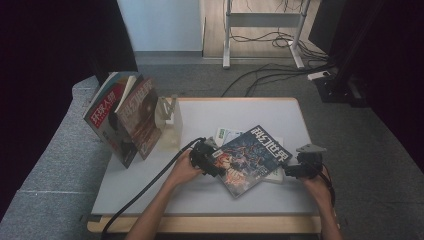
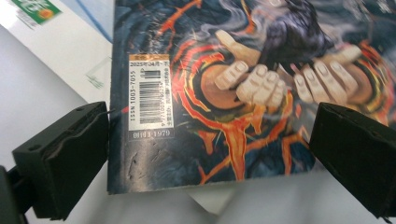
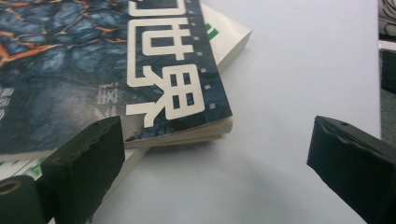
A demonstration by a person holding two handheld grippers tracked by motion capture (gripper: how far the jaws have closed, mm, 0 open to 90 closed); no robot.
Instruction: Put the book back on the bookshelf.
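A dark blue magazine (image 1: 250, 157) with orange cover art lies tilted on a white book (image 1: 226, 135) in the middle of the table. My left gripper (image 1: 214, 166) is at the magazine's left edge, open, its jaws straddling the corner with the barcode (image 2: 150, 95). My right gripper (image 1: 290, 169) is at the magazine's right corner, also open; its left jaw is beside the magazine (image 3: 107, 65) edge and its right jaw stands over bare table. The white book (image 3: 229, 35) pokes out beneath the cover.
Two magazines (image 1: 122, 117) lean upright in a pale bookend stand (image 1: 169, 122) at the table's back left. The white table (image 1: 280, 112) ends at a wooden front edge. A thick cable (image 1: 145, 187) trails from the left gripper off the front.
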